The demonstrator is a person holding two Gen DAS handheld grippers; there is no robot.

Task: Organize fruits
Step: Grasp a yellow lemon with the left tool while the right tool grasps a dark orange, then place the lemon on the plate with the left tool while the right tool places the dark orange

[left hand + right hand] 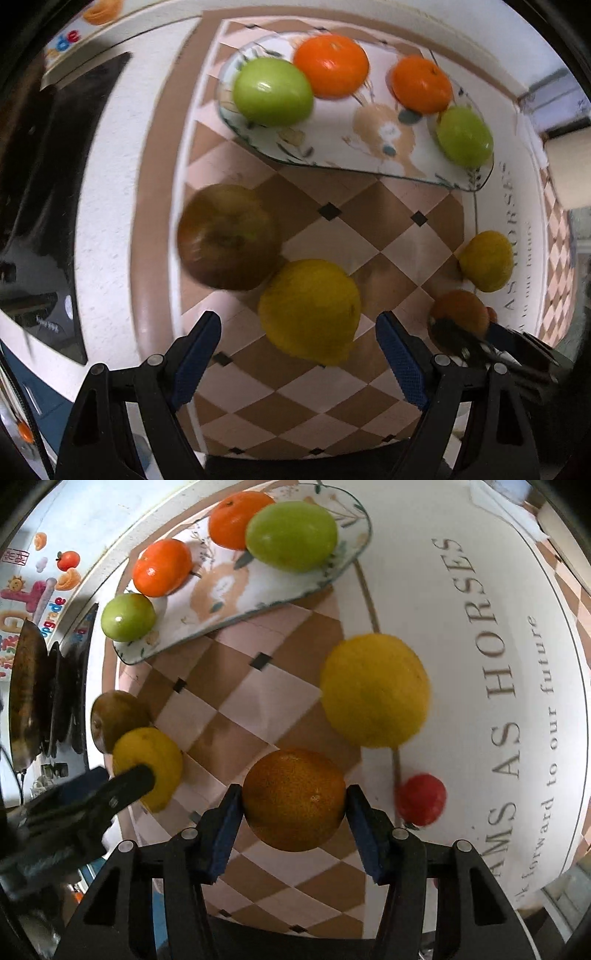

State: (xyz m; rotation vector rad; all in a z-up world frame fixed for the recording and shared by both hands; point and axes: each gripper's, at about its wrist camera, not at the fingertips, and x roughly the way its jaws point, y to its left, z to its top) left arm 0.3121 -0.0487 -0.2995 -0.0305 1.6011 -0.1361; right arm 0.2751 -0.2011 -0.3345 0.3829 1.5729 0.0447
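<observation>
A floral plate (373, 147) (229, 590) holds two green apples (272, 91) (291, 535) and two oranges (331, 65) (162, 566). My left gripper (298, 332) is open around a yellow lemon (309, 312), which also shows in the right wrist view (147, 764). A brown apple (229, 236) (116, 718) lies beside it. My right gripper (294, 801) is shut on a dark orange (294, 799), which also shows in the left wrist view (460, 314). A second lemon (375, 690) (485, 260) lies on the cloth.
A small red fruit (421, 799) lies right of my right gripper. The checkered tablecloth (332, 229) has a white lettered border (491, 664). Dark pans (33, 694) stand at the left edge. A black surface (44, 192) lies left of the cloth.
</observation>
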